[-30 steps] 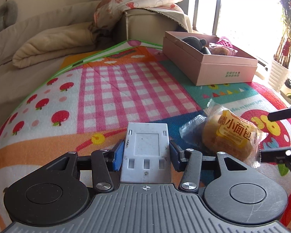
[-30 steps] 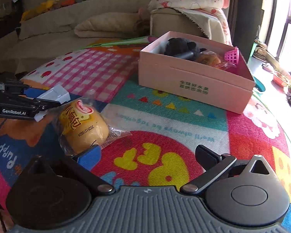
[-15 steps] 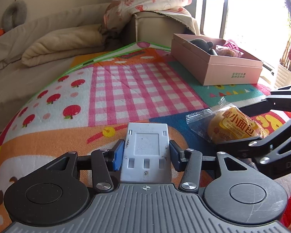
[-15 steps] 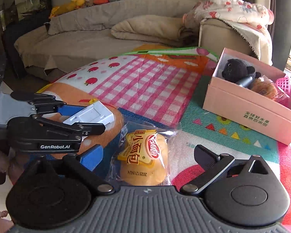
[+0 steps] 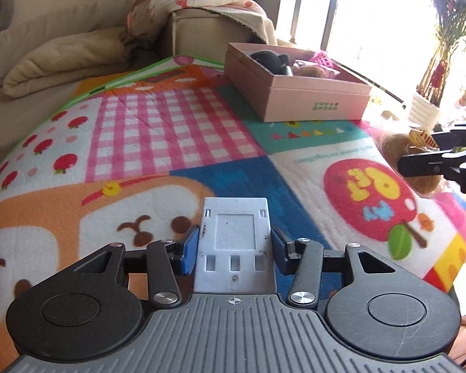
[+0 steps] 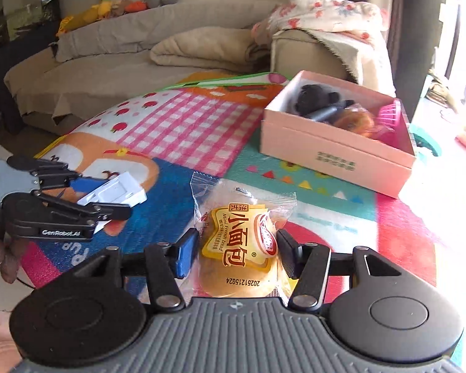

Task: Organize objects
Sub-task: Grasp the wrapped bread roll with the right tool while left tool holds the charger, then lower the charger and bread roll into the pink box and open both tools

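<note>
My left gripper [image 5: 234, 244] is shut on a flat white plastic piece [image 5: 235, 230], held above the colourful play mat [image 5: 171, 130]. The right wrist view shows the same gripper [image 6: 108, 198] and piece [image 6: 116, 190] at the left. My right gripper [image 6: 236, 253] has its jaws closing on a packaged small bread [image 6: 242, 242]. Both pads touch the packet's sides and it is raised off the mat. At the right edge of the left wrist view, that gripper [image 5: 431, 150] holds the bread [image 5: 397, 143]. An open pink box [image 6: 335, 152] sits further back on the mat.
The pink box [image 5: 313, 102] holds a black plush toy [image 6: 313, 99], another wrapped bread [image 6: 354, 121] and a pink basket [image 6: 391, 115]. A sofa with folded blankets [image 6: 202, 46] runs behind the mat. A potted plant [image 5: 444, 46] stands by the bright window.
The right gripper came over the bread packet, its jaws closed onto it, and it lifted the packet off the mat. The left gripper moved a little with the white piece still gripped.
</note>
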The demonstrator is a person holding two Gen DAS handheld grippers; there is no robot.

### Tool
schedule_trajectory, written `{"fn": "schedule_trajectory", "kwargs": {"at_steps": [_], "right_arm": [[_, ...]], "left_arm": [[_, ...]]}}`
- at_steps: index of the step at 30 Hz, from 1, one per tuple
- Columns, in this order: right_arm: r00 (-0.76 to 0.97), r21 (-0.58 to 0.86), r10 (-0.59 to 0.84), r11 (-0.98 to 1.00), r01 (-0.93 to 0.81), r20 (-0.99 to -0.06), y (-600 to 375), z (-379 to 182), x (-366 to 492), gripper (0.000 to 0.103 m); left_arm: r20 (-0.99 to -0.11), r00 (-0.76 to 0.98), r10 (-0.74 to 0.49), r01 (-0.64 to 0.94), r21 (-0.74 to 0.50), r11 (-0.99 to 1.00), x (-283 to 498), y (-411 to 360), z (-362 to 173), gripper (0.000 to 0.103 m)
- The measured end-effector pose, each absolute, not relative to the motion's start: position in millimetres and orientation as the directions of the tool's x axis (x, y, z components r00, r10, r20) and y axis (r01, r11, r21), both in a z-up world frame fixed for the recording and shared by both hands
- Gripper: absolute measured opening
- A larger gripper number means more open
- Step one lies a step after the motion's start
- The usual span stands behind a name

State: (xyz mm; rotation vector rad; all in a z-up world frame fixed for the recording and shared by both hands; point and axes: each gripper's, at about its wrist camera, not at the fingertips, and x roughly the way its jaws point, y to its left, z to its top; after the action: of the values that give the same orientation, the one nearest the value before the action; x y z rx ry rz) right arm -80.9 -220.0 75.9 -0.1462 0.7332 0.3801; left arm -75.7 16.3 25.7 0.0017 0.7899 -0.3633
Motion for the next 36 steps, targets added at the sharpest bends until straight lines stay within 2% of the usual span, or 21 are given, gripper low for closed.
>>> {"fn": "schedule_trajectory", "kwargs": {"at_steps": [3,7,10,12,16,20,24,28,32,36], "right_arm": [[0.737,0.009,0.252,0.948,-0.317,-0.627,-252.6,86.2,-87.6,0.054],[0.779,0.055,0.247,0.963,-0.265,-0.576,-283.6,92.3,-89.7,0.054],[0.789,0.080,0.247,0.966,-0.245,-0.563,-296.8,88.4,-85.1,0.054],[0.786,0.091,0.242,0.968,-0.233,-0.569,-302.0,82.8,-79.0,0.054],[0.771,0.104,0.231,0.972,-0.210,-0.593,-306.0,69.6,-69.3,0.054],[0.756,0.111,0.216,0.976,-0.188,-0.618,-308.3,59.1,-59.0,0.054],[0.749,0.096,0.200,0.979,-0.181,-0.631,-306.8,58.2,-47.4,0.054],[0.767,0.071,0.198,0.978,-0.195,-0.610,-299.9,75.5,-27.6,0.054],[0.805,0.033,0.190,0.978,-0.208,-0.562,-289.4,107.3,18.9,0.054],[0.801,0.038,0.183,0.980,-0.196,-0.570,-276.5,125.7,95.6,0.054]], "left_arm": [[-0.660,0.653,-0.371,0.345,-0.177,0.922,-57.7,-1.9,48.7,0.053],[-0.560,0.730,-0.393,0.352,-0.186,0.917,-16.0,-33.7,92.5,0.053],[-0.478,0.784,-0.396,0.334,-0.212,0.918,27.0,-55.7,113.5,0.053],[-0.454,0.797,-0.399,0.320,-0.244,0.916,56.2,-69.1,116.7,0.053],[-0.455,0.781,-0.427,0.291,-0.340,0.894,103.5,-89.1,97.4,0.053],[-0.513,0.757,-0.404,0.272,-0.315,0.909,121.1,-97.6,66.5,0.051],[-0.477,0.780,-0.406,0.257,-0.347,0.902,111.1,-77.3,64.3,0.051],[-0.439,0.811,-0.387,0.252,-0.336,0.908,92.3,-53.9,75.7,0.051],[-0.471,0.787,-0.399,0.266,-0.324,0.908,81.9,-44.6,73.4,0.051],[-0.502,0.754,-0.424,0.277,-0.343,0.898,74.5,-38.1,64.6,0.051]]}}
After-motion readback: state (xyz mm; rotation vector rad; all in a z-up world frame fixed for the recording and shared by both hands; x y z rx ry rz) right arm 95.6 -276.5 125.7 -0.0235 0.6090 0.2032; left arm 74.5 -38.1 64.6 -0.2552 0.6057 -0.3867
